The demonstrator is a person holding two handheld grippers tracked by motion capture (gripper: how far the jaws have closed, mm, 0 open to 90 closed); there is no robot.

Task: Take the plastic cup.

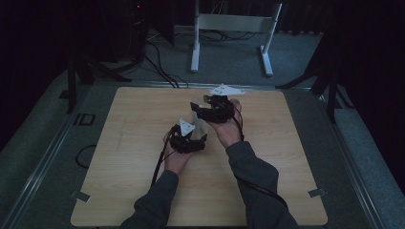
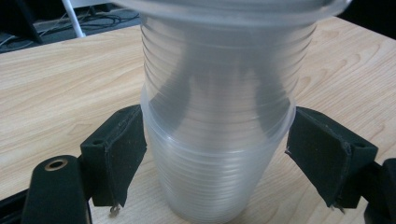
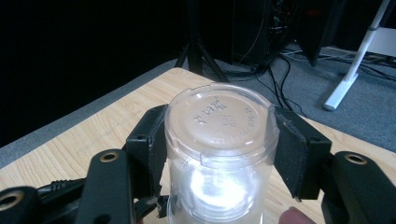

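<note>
**High view: our two grippers meet at a clear plastic cup stack**

High view shows our hands near the middle of the pale wooden table (image 1: 143, 143), the left gripper (image 1: 190, 141) nearer us, the right gripper (image 1: 210, 110) farther off and higher.

Along the left gripper's jaws we see a stack of ribbed, translucent plastic cups (image 2: 217, 140) standing upright on the table. The black pads (image 2: 123, 154) flank the outer cup at its rim, just beside it or barely touching; we cannot tell that they press, so we read this tool as released.

Our right gripper (image 3: 219, 140) is clenched on the clear round plastic lid (image 3: 219, 121) capping the stack.
</note>
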